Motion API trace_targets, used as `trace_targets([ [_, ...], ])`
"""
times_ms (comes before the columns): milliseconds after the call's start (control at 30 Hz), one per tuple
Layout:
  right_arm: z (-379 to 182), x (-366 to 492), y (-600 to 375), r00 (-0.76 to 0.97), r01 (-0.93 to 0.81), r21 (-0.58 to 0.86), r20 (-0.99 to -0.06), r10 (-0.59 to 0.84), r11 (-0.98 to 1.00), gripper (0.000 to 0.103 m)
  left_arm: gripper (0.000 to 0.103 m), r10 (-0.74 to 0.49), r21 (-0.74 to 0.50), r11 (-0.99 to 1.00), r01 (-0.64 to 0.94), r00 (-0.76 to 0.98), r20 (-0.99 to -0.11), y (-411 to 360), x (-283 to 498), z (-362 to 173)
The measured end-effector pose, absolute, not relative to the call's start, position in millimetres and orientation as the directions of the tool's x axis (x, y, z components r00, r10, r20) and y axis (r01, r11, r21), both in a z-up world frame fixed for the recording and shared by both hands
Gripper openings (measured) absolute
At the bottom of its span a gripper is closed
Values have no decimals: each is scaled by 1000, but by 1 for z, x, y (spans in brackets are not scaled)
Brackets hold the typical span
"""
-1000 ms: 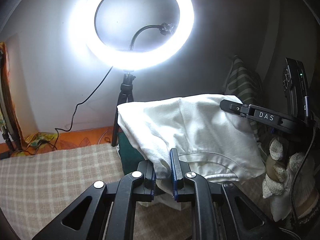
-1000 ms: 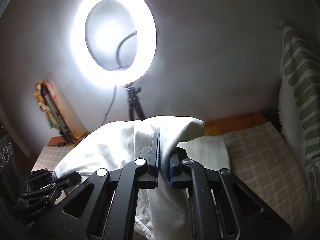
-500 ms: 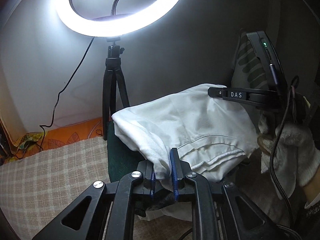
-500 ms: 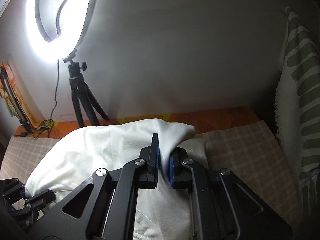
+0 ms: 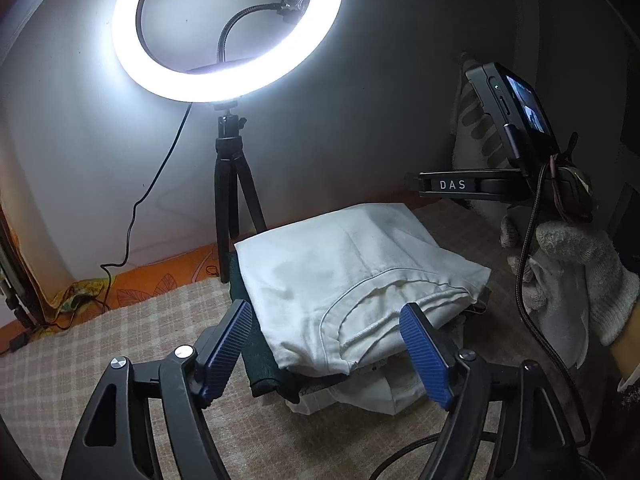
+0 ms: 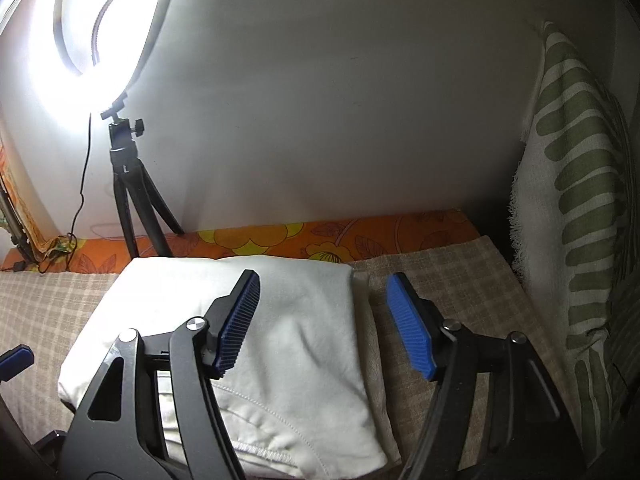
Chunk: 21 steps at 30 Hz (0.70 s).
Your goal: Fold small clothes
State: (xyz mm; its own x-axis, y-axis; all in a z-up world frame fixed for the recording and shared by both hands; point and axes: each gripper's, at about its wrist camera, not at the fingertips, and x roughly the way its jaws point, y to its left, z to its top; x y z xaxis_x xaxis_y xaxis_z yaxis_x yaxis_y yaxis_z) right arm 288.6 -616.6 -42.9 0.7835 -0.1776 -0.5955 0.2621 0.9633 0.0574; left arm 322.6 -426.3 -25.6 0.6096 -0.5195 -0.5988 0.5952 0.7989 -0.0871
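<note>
- White cotton, folded into a flat packet: the white garment [image 5: 352,276] lies on top of a small stack, on a dark green folded piece [image 5: 260,364] and a pale piece under it, all on the checked blanket [image 5: 80,344].
- The left gripper [image 5: 326,344] has just been opening. Its blue pads [image 5: 424,356] now stand wide apart, one at each side of the near edge of the garment, and they do not press on it; it holds nothing.
- The right gripper [image 6: 324,324] has also just been opening. Its left pad hangs above the cloth and its right pad is over the blanket just beside the fold edge [image 6: 352,320]; it also holds nothing.
- The garment lies directly ahead of and below both grippers. Its long axis seems to run away from the left gripper toward the wall, with the curved seam [image 5: 384,288] at the near end.
- Both grippers are about equally near to it: the left one at the near seam end, the right one at the right side edge.
- I judge that this piece is finished and released, so the coming move is to draw back without catching the cloth.
- There is no container in view; only the stack keeps the folded pieces.
- The ring light [image 5: 228,32] on its tripod [image 5: 232,196] stands behind the stack, and a striped cushion [image 6: 576,184] leans at the right.
</note>
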Motion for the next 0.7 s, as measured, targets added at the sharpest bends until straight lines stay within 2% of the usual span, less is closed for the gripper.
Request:
trace_targets([
  [233, -24, 267, -603, 798, 244, 67, -581, -161, 967, 73, 87, -521, -85, 804, 589, 628, -579, -410, 299, -5],
  [300, -17, 258, -599, 805, 236, 77, -574, -150, 969, 85, 88, -521, -83, 805, 587, 634, -571, -404, 289, 2],
  [333, -12, 250, -596, 811, 233, 81, -566, -148, 969, 88, 90, -522, -84, 805, 587, 635, -569, -400, 285, 5],
  [533, 10, 215, -580, 831, 215, 85, -539, -137, 973, 91, 96, -535, -111, 808, 579, 640, -551, -377, 256, 25],
  [600, 17, 203, -575, 835, 206, 90, -535, -127, 974, 98, 97, -538, -121, 809, 575, 642, -547, -369, 246, 32],
  [700, 29, 182, -564, 847, 197, 93, -517, -122, 976, 100, 99, -539, -121, 811, 572, 652, -533, -358, 226, 42],
])
